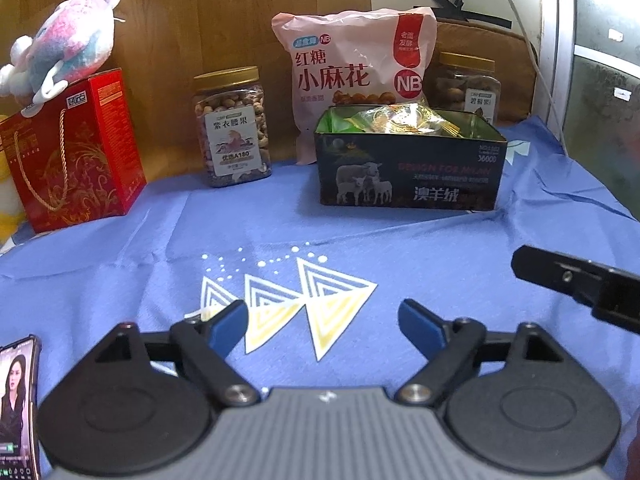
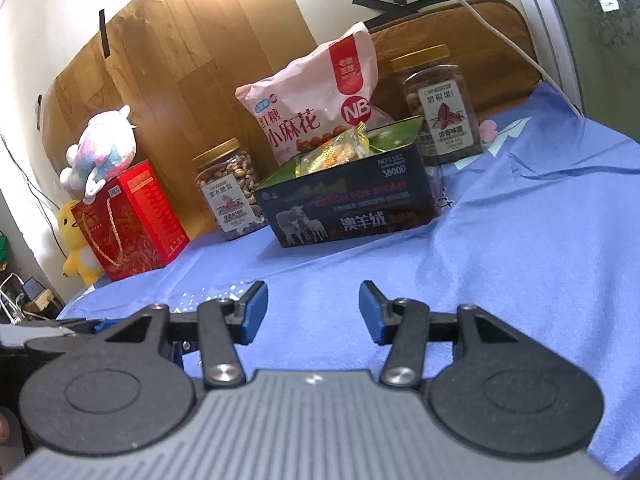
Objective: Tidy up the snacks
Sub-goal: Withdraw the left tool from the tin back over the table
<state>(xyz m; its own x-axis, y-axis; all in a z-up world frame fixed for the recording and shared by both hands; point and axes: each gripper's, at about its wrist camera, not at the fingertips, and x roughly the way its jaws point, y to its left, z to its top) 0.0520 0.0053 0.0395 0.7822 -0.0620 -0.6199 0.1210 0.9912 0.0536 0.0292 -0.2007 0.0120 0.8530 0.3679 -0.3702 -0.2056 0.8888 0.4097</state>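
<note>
A dark box with a sheep picture [image 1: 408, 172] stands on the blue cloth, holding several wrapped snacks [image 1: 396, 120]; it also shows in the right wrist view [image 2: 348, 208]. A pink snack bag [image 1: 352, 76] [image 2: 316, 108] leans upright behind it. One nut jar [image 1: 234, 128] [image 2: 230, 196] stands left of the box, another [image 1: 468, 84] [image 2: 440, 104] behind its right end. My left gripper [image 1: 324, 322] is open and empty, low over the cloth, well short of the box. My right gripper [image 2: 314, 310] is open and empty; part of it shows at the right in the left wrist view [image 1: 580, 284].
A red gift box [image 1: 76, 152] [image 2: 132, 220] with a plush toy [image 1: 64, 40] on top stands at the left. A yellow plush [image 2: 76, 240] sits beside it. A phone [image 1: 18, 412] lies at the near left. A wooden board and a cable are behind.
</note>
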